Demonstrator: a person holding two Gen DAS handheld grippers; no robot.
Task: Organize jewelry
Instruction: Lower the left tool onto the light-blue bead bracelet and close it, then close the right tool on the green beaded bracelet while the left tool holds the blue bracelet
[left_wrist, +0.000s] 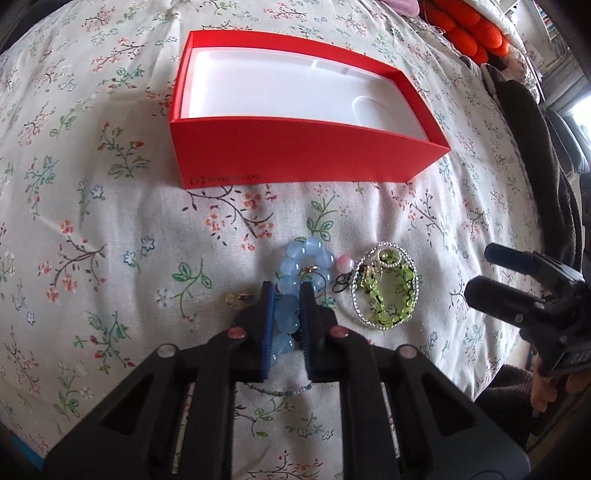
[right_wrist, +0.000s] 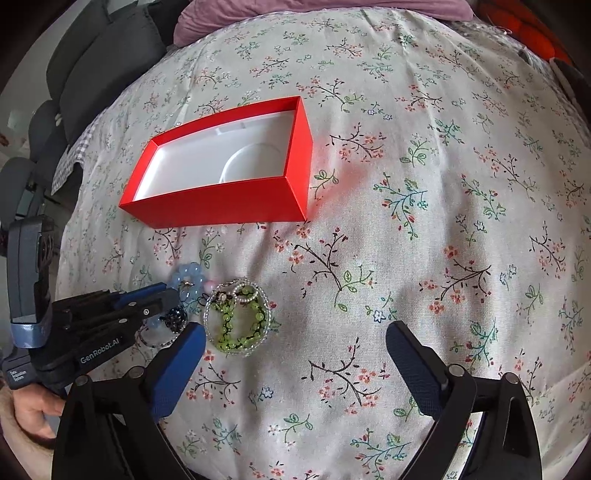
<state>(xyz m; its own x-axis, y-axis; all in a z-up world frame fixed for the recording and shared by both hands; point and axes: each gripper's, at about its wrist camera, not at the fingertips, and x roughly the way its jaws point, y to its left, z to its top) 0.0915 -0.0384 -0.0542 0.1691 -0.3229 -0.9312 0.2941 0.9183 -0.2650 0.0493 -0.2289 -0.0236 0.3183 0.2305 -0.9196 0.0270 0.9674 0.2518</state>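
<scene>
An open red box (left_wrist: 295, 155) with a white, empty inside lies on the floral bedspread; it also shows in the right wrist view (right_wrist: 221, 206). My left gripper (left_wrist: 287, 291) is shut on a light blue bead bracelet (left_wrist: 295, 266), which still rests on the cloth; this gripper shows in the right wrist view (right_wrist: 162, 295) too. Right of it lies a green bead bracelet with a silver chain (left_wrist: 388, 291), seen also in the right wrist view (right_wrist: 238, 317). A small gold piece (left_wrist: 238, 297) lies left of the left gripper. My right gripper (right_wrist: 295, 341) is open and empty, right of the pile.
The floral bedspread (right_wrist: 424, 221) spreads wide to the right of the box. Orange cushions (left_wrist: 469, 29) and a dark garment (left_wrist: 532, 147) lie at the bed's far right edge. A thin bead strand (left_wrist: 277, 391) lies under my left gripper.
</scene>
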